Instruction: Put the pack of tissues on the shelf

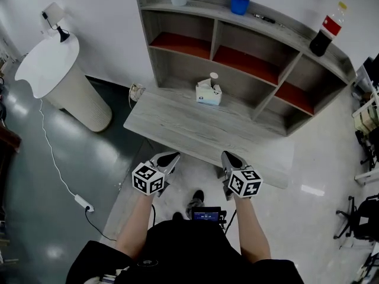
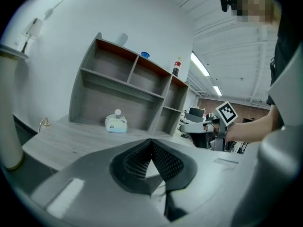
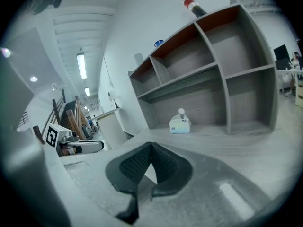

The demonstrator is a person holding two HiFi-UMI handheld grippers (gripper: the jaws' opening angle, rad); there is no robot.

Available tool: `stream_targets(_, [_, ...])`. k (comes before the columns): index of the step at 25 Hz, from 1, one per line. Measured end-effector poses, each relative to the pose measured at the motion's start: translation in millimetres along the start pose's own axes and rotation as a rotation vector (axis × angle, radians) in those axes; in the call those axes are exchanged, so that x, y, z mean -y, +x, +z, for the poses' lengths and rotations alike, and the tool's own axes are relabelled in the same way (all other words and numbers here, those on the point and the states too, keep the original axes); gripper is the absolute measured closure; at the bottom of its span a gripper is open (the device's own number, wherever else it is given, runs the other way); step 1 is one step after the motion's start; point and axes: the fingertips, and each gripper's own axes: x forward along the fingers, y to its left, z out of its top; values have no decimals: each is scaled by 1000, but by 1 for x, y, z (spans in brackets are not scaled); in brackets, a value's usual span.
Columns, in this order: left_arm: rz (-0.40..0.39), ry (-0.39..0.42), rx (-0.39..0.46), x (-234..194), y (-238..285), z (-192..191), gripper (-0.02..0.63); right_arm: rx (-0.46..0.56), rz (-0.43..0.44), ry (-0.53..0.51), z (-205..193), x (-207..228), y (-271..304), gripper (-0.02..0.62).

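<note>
Head view: a small white-and-blue soft pack of tissues (image 1: 209,93) sits on the grey wooden desk (image 1: 177,129), well apart from the left gripper (image 1: 172,156) and right gripper (image 1: 228,155). Left gripper view: jaws together, empty. Right gripper view: likewise together and empty; arriving unopened would likely shove the light pack away.

L gripper (image 1: 170,157) & R gripper (image 1: 230,157): jaws together, empty.
</note>
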Motion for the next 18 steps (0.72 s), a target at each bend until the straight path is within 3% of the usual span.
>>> stream_targets(9, [-51, -4, -10, 39, -35, -35, 606, -17, -46, -16, -44, -28, -54, 592])
stream_targets(18, [-88, 37, -42, 62, -53, -50, 606, -8, -70, -24, -61, -47, -81, 592])
